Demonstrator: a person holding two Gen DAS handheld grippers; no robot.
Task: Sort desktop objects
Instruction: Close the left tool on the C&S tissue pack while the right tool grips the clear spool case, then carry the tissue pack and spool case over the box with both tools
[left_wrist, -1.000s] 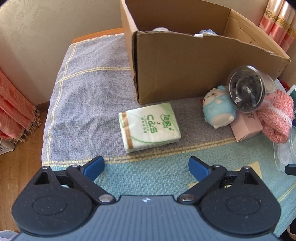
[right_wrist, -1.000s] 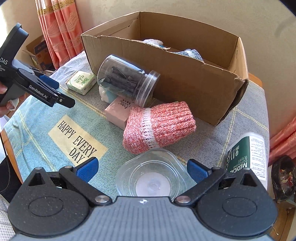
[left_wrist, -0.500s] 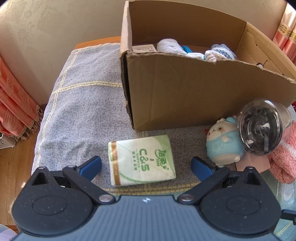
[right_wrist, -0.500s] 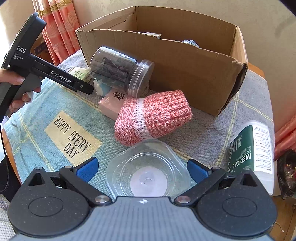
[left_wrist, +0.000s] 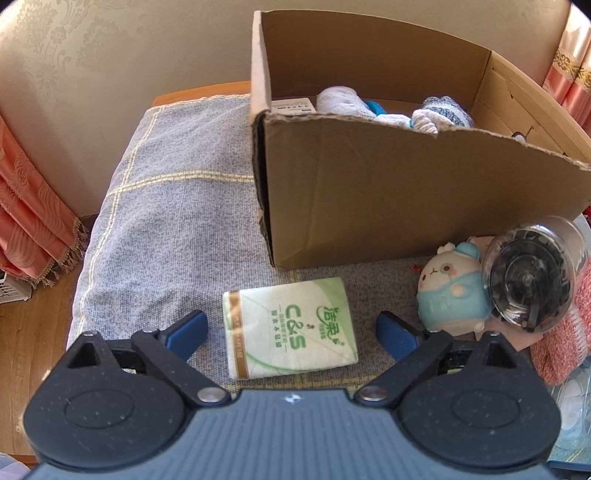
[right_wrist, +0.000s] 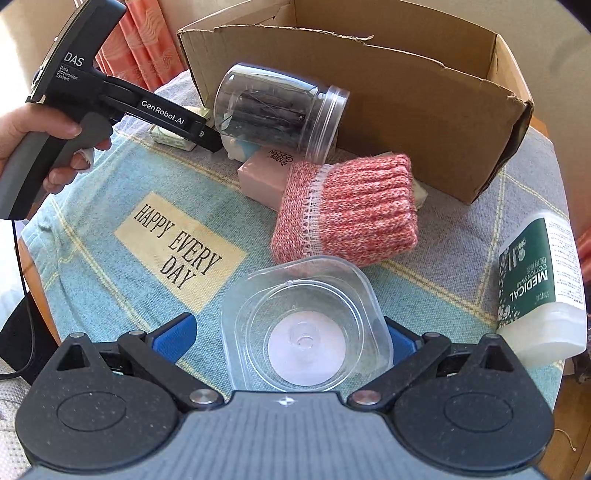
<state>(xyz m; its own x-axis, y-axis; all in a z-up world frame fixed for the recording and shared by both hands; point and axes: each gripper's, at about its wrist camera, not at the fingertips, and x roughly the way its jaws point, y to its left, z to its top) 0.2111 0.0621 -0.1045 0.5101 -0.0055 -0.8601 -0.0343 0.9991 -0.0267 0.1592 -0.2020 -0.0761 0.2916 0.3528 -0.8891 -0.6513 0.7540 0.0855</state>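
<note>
A green and white tissue pack (left_wrist: 290, 328) lies flat on the cloth in front of the cardboard box (left_wrist: 406, 192). My left gripper (left_wrist: 291, 330) straddles it, its jaws closing. A gap still shows between each blue pad (left_wrist: 188, 328) and the pack. In the right wrist view a clear square plastic container (right_wrist: 306, 325) lies between the fingers of my right gripper (right_wrist: 287, 338), which is open. Cloth shows between its left pad (right_wrist: 173, 336) and the container, while the right pad sits at the rim. A hand (right_wrist: 33, 129) holds the left gripper's handle.
A plush toy (left_wrist: 450, 295), a clear jar of dark pins (right_wrist: 277, 107), a small pink box (right_wrist: 262, 173) and a pink knitted piece (right_wrist: 351, 210) crowd the box front. A cotton swab pack (right_wrist: 539, 280) lies far right. The box holds several items. The table edge runs on the left.
The left gripper moved forward until the tissue pack lay between its fingers, and its jaws narrowed a little. The right gripper came closer over the clear container.
</note>
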